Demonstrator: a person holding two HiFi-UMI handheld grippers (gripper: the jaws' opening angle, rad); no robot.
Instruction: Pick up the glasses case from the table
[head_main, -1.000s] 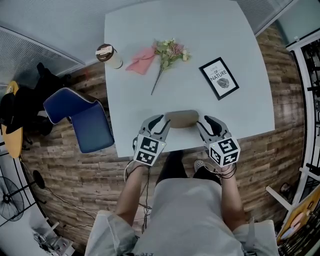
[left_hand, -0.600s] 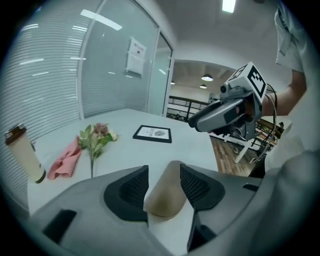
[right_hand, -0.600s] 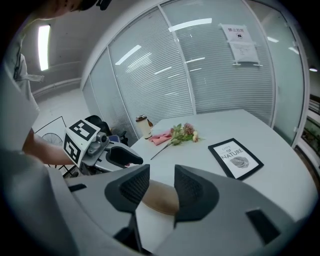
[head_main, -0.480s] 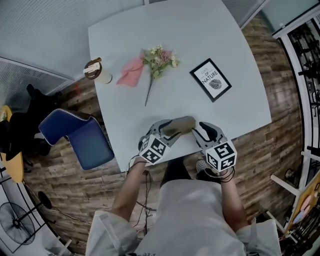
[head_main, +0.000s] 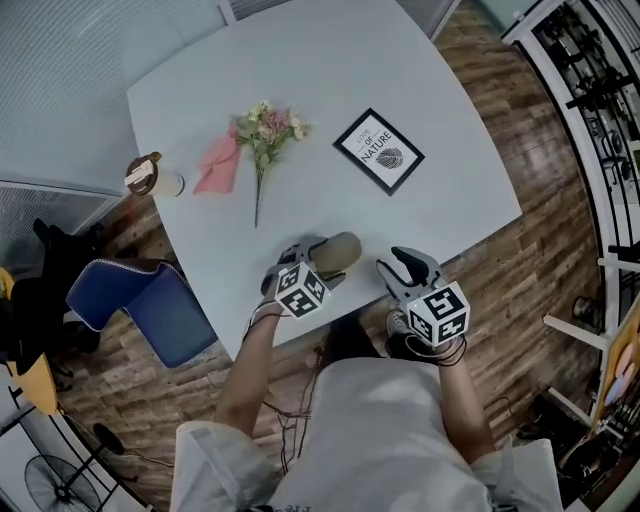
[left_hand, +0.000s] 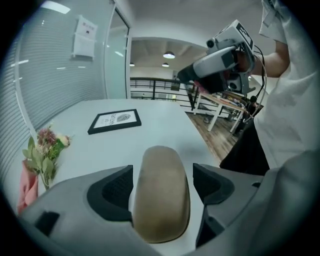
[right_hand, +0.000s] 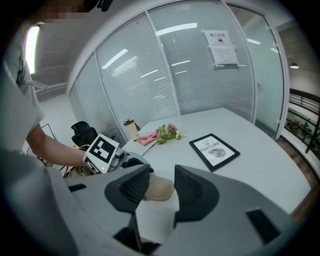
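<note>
Left gripper: jaws opening, straddling the tan glasses case without clamping it, likely lining up a grip across its width. The case lies flat on the worktop, whose near edge runs close beside the case. Right gripper, jaws apart and empty, hovers to the right of the case.

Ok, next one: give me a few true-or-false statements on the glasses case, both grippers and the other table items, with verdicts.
1. The glasses case lies between the left gripper's jaws. True; those jaws are opening.
2. The right gripper is clamped on the glasses case. False: its jaws stand apart with nothing between them, clear of the case.
3. The framed print lies flat on the table. True.
4. The flower sprig stands upright in a vase. False: it lies on the table.
5. The lidded cup stands near the table's edge. True.
</note>
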